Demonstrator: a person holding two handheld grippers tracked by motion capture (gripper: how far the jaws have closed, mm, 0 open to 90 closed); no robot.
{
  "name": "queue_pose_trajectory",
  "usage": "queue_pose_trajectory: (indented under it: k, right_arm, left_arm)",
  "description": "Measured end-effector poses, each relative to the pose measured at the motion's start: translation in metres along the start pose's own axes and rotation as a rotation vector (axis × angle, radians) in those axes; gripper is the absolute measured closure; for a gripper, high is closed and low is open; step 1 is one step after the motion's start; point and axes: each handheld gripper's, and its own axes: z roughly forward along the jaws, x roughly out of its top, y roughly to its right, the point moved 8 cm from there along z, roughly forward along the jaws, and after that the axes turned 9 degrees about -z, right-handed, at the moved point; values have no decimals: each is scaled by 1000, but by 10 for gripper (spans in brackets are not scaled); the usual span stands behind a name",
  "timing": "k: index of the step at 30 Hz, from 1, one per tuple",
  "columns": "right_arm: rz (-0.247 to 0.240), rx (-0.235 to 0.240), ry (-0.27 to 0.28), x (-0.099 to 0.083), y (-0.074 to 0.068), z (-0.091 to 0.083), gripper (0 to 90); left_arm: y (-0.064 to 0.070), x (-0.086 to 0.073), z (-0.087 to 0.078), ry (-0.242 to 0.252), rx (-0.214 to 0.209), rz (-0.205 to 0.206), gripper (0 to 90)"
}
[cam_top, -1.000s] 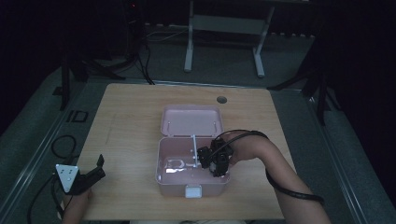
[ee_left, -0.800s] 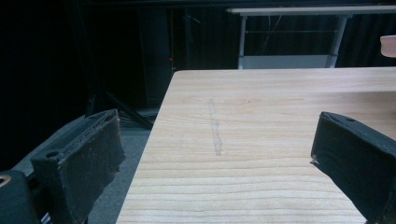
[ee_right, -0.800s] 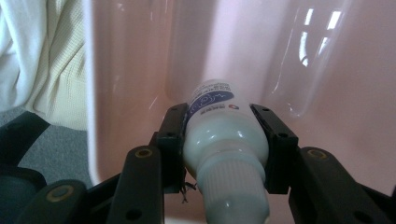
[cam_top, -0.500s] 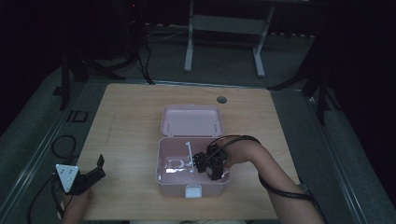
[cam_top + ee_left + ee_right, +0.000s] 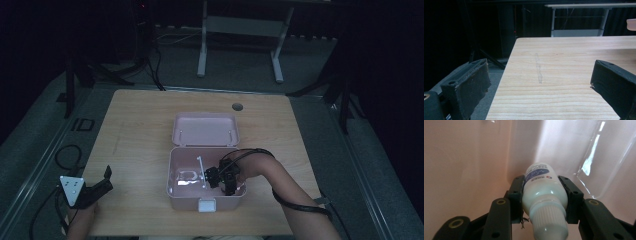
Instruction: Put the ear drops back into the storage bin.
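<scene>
Bottle [image 5: 544,195]: small, white, with a ribbed white cap and a blue-printed label; it sits lower centre in the right gripper view, clamped between the two black jaws of the right gripper [image 5: 544,197], cap end toward the camera and base end pointing away into the pink interior. Both pads press the bottle's sides.

In the high view, the right gripper [image 5: 222,178] is inside the pink box [image 5: 172,192], lower centre of the frame, in the box's right half. The box lid [image 5: 205,129] lies open just above the box. A thin white stick-shaped item [image 5: 201,171] lies in the box left of the gripper, and a crumpled clear plastic sheet [image 5: 186,177] lies further left on the box floor.

Left gripper [image 5: 92,190]: lower left of the high view, at the edge of the wooden table [image 5: 135,130], well apart from the box. In the left gripper view its jaws stand wide apart with bare tabletop [image 5: 564,75] between them; nothing is held.
</scene>
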Motion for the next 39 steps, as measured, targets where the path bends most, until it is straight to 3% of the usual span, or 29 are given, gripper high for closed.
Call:
queue_pose_trajectory:
  k: [10,27,31,39]
  right_arm:
    - [27,12,-17,-3,2,13,593]
    - [38,10,-22,-3,2,14,574]
    - [41,8,-16,-2,2,12,573]
    - [42,-13,31,-2,2,-9,549]
  left_arm:
    - [0,0,0,1,-1,0,24]
    - [0,0,0,2,-1,-1,24]
    - [0,0,0,2,-1,-1,24]
    - [0,0,0,1,0,-1,24]
